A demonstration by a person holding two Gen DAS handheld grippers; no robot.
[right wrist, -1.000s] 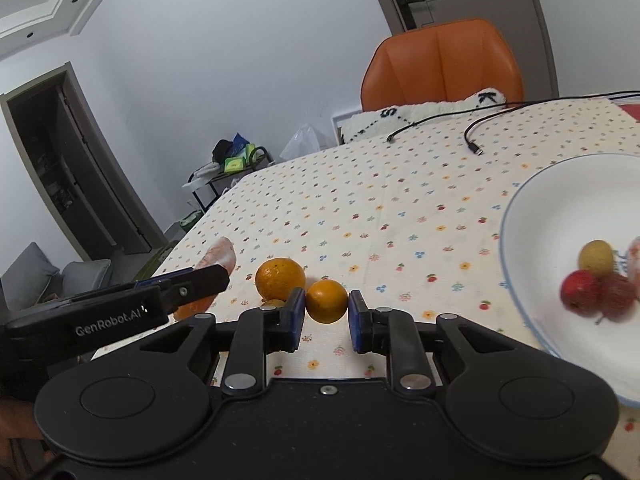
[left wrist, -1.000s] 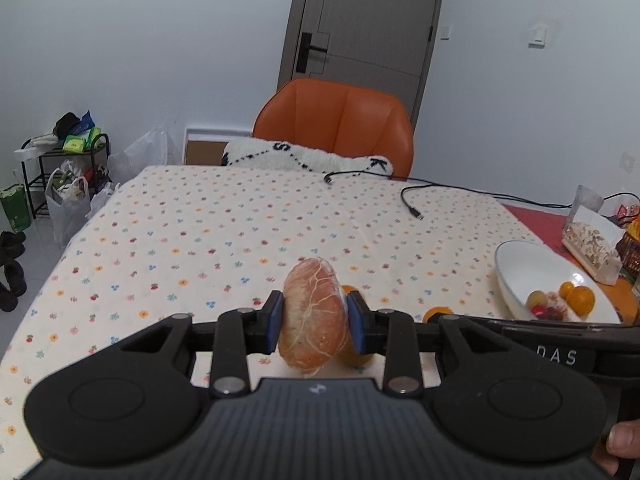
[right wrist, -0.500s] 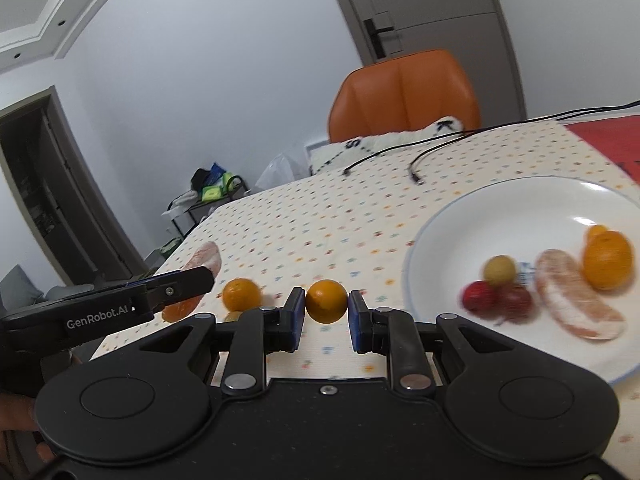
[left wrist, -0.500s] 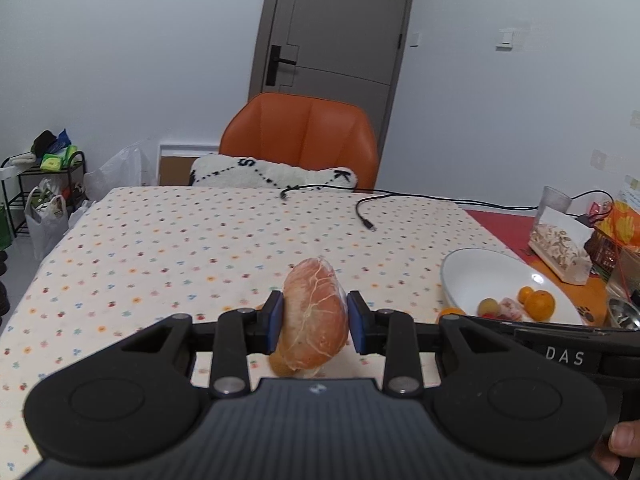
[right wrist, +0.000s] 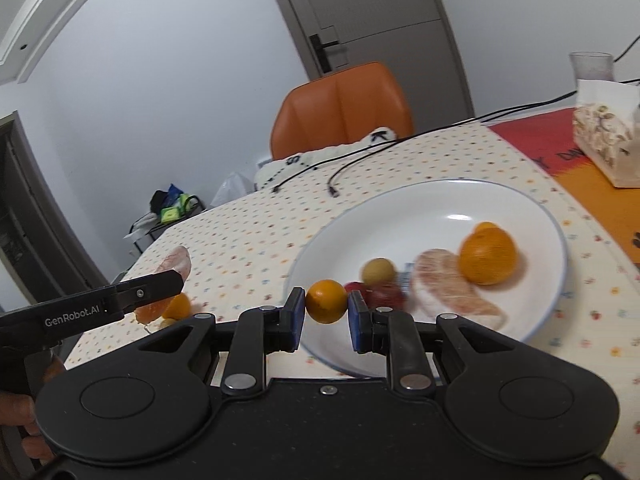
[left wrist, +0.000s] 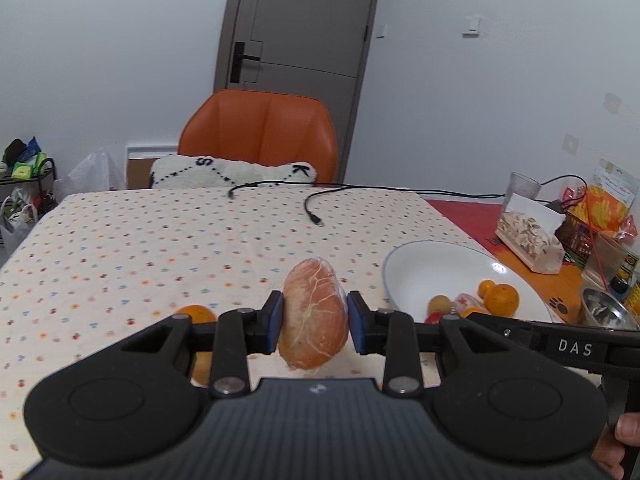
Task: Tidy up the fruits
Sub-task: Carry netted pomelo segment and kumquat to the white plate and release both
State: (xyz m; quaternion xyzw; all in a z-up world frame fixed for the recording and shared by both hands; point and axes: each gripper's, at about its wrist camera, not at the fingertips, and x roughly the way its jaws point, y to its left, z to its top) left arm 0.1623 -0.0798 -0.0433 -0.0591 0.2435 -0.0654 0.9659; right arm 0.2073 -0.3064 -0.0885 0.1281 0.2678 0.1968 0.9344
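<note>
Between the right gripper (right wrist: 327, 316) fingers a small orange (right wrist: 326, 301) is pinched, held over the near rim of the white plate (right wrist: 400, 212), at the plate's 7 o'clock. The left gripper (left wrist: 314, 320) clamps a wrapped pomelo segment (left wrist: 314, 318) above the desk (left wrist: 160, 240), the plate at its 2 o'clock. Both fruits seem mid-carry; next the orange needs lowering beside the larger orange (right wrist: 487, 256) and releasing.
</note>
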